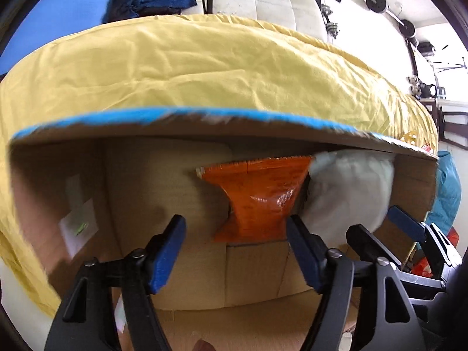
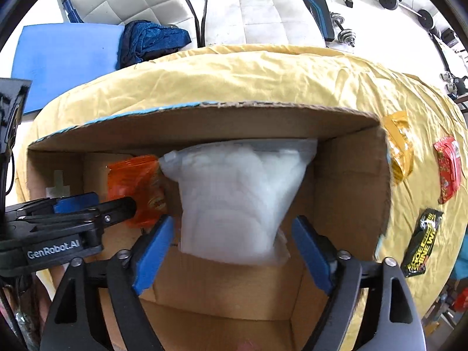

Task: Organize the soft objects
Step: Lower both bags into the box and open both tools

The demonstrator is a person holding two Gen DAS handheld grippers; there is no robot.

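Yellow cloth [image 2: 263, 82] covers the bench under your cardboard box [image 2: 351, 175]. Inside it, the white bag [image 2: 237, 199] leans at 12 o'clock from your right gripper [image 2: 231, 251], with the orange packet [image 1: 257, 196] beside it at 9 o'clock, ahead of your left gripper [image 1: 237, 251]. Both pairs of jaws stand apart, gripping nothing.

We see from two wrist cameras, each looking forward along its own fingers, down into the open cardboard box [image 1: 181, 134] [image 2: 204, 122] from very near. The left view faces the orange packet [image 1: 257, 196] [image 2: 137, 187]; the right view faces the white bag [image 2: 237, 199] [image 1: 348, 187]. Both views share the box, the yellow cloth [image 1: 190, 67] [image 2: 263, 79] and the floor behind. Each camera sees the other gripper at its side.
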